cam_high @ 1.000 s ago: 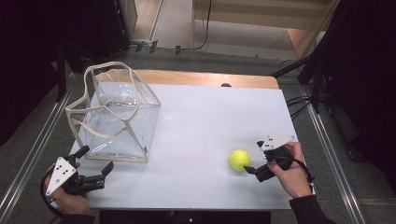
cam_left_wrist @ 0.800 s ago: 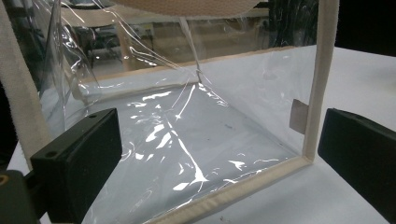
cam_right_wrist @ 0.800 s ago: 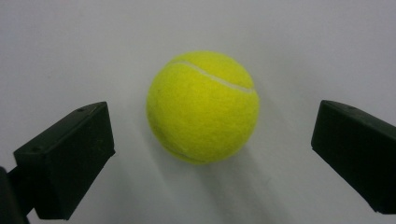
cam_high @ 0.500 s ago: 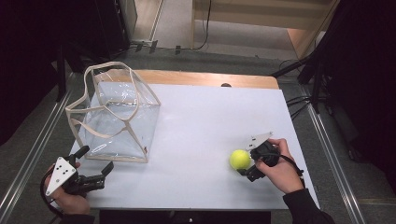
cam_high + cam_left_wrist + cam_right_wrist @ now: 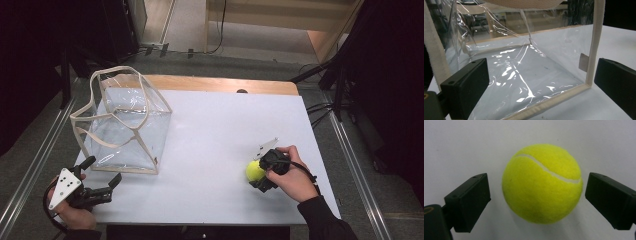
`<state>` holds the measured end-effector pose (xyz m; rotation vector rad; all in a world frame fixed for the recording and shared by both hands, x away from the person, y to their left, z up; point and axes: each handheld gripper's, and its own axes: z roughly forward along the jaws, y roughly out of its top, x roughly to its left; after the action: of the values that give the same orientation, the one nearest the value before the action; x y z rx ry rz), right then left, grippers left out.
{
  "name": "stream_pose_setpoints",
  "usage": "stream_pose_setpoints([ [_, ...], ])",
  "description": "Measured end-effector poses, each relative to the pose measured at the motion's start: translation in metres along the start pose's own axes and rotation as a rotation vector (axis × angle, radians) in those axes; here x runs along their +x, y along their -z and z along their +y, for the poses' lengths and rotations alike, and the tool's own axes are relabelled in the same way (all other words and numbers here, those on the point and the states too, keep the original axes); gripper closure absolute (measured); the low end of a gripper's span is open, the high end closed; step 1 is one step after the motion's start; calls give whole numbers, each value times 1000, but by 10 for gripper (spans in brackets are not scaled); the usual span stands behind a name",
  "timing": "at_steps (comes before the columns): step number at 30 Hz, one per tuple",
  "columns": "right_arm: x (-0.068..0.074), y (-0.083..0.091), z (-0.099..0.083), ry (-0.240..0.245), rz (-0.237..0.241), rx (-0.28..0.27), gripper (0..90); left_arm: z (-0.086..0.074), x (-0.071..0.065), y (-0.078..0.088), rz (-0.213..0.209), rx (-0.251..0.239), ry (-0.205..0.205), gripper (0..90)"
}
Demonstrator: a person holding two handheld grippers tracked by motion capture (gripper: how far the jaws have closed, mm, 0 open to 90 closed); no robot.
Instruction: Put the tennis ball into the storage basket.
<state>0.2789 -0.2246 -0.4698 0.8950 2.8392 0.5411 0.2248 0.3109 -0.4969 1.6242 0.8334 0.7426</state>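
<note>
Right gripper (image 5: 537,195) (closing), one ball (image 5: 542,183)

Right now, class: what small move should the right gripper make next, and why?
Probably finish closing the right gripper on the ball. Its jaws have just been closing and flank the ball, with a gap at each side, so the pads do not press it yet.
</note>
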Motion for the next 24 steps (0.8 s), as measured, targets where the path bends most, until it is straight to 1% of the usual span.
stream_pose_setpoints([
  [2,1,-1,1,5,0,5,58,0,0,0,2,3,-1,2],
  [3,1,-2,3,8,7,16,74,0,0,0,0,2,-3,3],
  [4,1,-2,3,8,7,16,74,0,0,0,0,0,-1,3],
  [5,1,-3,4,13,8,17,92,0,0,0,1,0,2,3],
  [6,1,-4,5,16,3,24,114,0,0,0,1,0,2,3],
  [7,1,-4,5,16,3,24,114,0,0,0,1,0,2,3],
  [8,2,-5,6,4,-4,32,131,0,0,0,1,0,1,3],
  [11,1,-6,7,1,-8,34,152,0,0,0,1,0,2,3],
  [12,0,-7,8,5,-19,50,190,0,0,0,0,-1,3,3],
  [13,0,-7,8,5,-19,50,190,0,0,0,0,-2,4,3],
  [14,-1,-7,8,-6,-33,59,221,0,0,0,1,-1,4,3],
  [18,-3,-7,8,-11,-34,68,229,0,0,0,-1,1,3,3],
  [19,-3,-7,8,-13,-28,69,231,0,0,0,0,1,3,3],
  [22,-4,-8,9,0,-31,77,231,0,0,0,-1,0,1,3],
  [24,-3,-8,10,-11,-36,86,234,0,0,0,-2,1,0,3],
])
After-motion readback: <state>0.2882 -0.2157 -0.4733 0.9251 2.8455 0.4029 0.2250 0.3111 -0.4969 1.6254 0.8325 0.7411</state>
